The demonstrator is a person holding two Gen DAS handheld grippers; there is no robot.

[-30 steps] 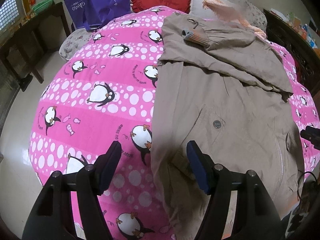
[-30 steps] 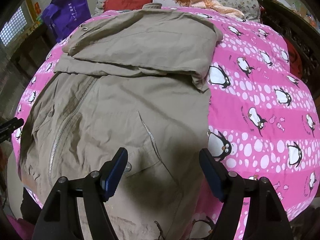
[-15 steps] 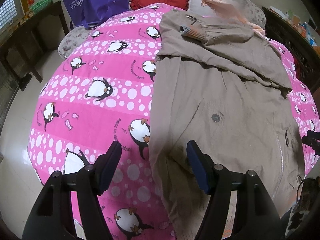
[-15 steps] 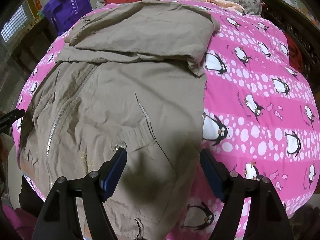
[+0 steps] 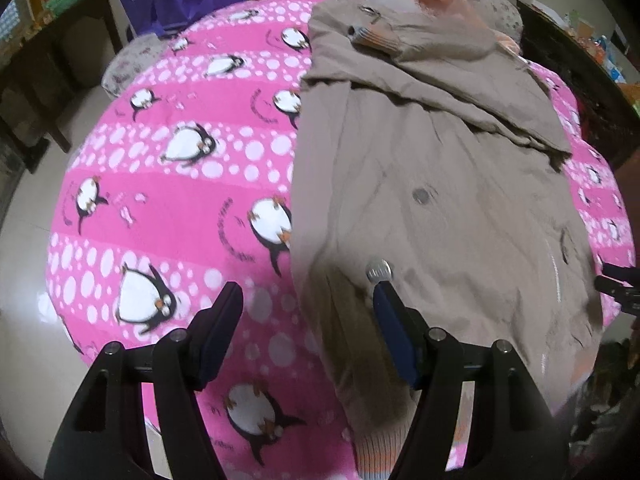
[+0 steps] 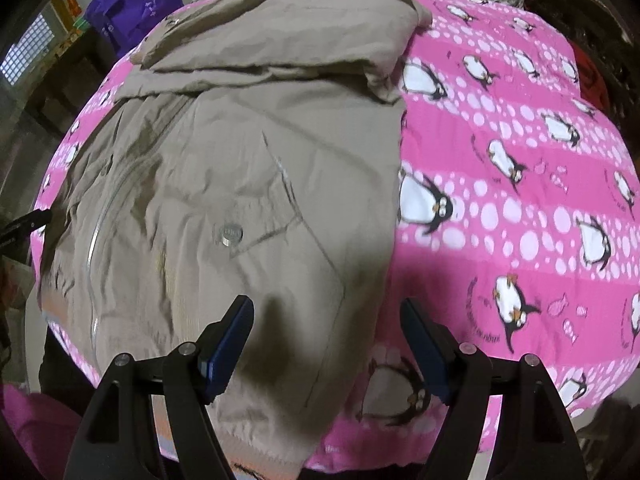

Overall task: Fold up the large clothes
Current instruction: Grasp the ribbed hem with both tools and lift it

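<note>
A large khaki-brown jacket (image 5: 432, 168) is lying spread flat on the pink penguin-print bedspread (image 5: 180, 184), its length running away from the near edge of the bed. Its sleeves are lying folded across the upper part, one ribbed cuff (image 5: 374, 36) showing near the collar. A zipper (image 6: 94, 240) is running down the front, and round metal snaps (image 6: 231, 234) are showing beside a slanted pocket. The ribbed hem is hanging over the near edge.

one tan jacket (image 5: 432, 184), one penguin quilt (image 5: 180, 184), two claws (image 5: 308, 300)
</note>
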